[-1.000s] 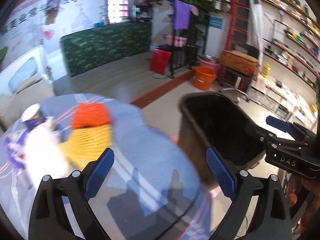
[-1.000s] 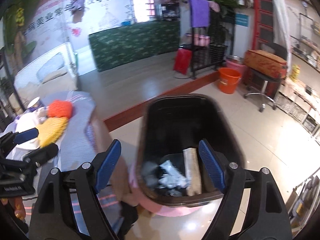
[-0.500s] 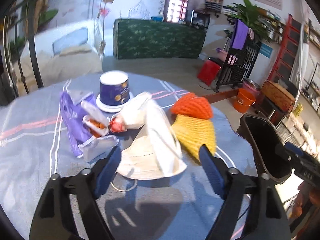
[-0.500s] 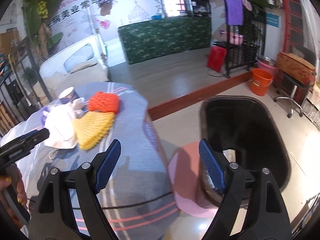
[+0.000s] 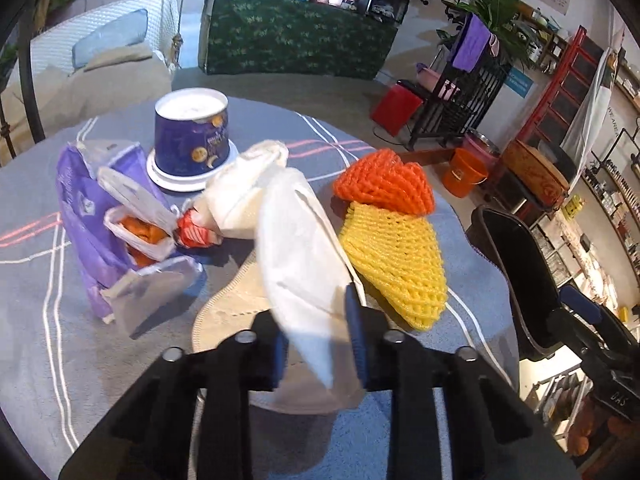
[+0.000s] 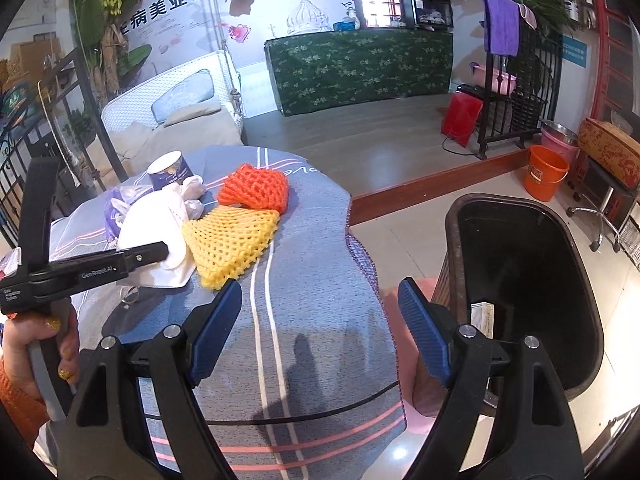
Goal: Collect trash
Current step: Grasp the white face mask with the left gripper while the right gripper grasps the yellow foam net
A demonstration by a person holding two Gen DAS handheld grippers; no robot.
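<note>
My left gripper is shut on a crumpled white tissue that lies over a beige face mask on the grey-blue tablecloth. Beside it lie a yellow foam net and an orange foam net, a purple wrapper, and an upside-down blue paper cup. My right gripper is open and empty above the table's near edge, left of the black trash bin. The left gripper also shows in the right wrist view, on the tissue.
The black bin stands on the floor right of the table and holds some paper trash. An orange bucket, a black rack and a stool stand farther back. A pink pad lies at the bin's base.
My left gripper swung from the bin to the trash pile, moved in and closed on the white tissue. My right gripper turned left, away from above the bin, and stayed open.
</note>
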